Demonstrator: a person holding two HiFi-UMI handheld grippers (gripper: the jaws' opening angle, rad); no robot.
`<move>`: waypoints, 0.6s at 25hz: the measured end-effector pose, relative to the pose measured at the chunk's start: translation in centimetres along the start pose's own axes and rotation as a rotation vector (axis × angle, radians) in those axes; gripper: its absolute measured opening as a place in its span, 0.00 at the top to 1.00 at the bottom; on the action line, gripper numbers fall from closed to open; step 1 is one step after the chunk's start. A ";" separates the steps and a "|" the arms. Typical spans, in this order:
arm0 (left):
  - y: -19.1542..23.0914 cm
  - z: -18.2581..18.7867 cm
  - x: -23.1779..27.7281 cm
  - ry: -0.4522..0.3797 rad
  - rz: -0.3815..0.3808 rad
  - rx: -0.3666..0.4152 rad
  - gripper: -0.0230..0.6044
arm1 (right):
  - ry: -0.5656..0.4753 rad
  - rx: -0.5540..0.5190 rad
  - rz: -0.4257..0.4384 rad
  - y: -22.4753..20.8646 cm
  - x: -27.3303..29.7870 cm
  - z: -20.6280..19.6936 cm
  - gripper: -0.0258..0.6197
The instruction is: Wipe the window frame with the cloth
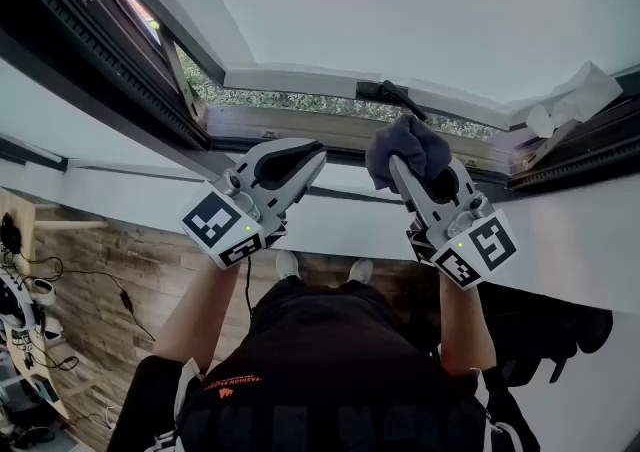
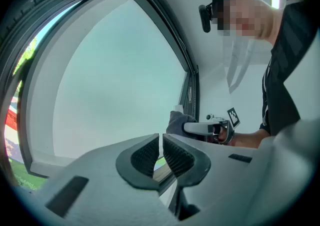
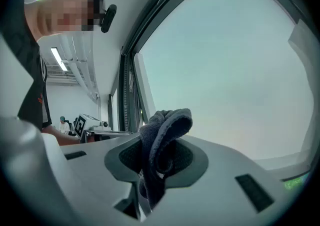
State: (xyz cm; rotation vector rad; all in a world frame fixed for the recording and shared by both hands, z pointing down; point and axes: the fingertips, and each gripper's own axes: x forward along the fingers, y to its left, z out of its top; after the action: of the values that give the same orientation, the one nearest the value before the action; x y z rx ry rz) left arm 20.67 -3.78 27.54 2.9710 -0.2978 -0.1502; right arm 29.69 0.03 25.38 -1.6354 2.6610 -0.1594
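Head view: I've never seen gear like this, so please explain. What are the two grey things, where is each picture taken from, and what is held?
They are two-jaw tools that a person carries, one on each side. The head view comes from a camera on the person's head, looking down; each gripper view comes from a camera riding on that tool. The left tool is shut and empty. The right tool is shut on a dark cloth, up by the window frame.

Soft, even daylight pours through the window pane [image 1: 420,10], washing it pale, while both gripper views bend strongly and darken at their rounded edges.
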 end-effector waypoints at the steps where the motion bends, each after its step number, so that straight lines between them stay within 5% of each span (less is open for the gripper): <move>1: 0.1 -0.1 -0.1 0.002 0.003 -0.002 0.90 | 0.002 0.004 0.002 0.0 0.1 -0.1 0.83; 15: 1.1 1.8 -0.5 -0.024 0.027 0.042 0.90 | -0.046 0.027 0.001 -0.5 1.1 1.5 0.83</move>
State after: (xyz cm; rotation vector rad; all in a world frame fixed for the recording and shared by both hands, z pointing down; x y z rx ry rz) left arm 19.74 -5.03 26.00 3.0074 -0.3477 -0.1786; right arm 29.78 -1.28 24.01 -1.6101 2.6140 -0.1555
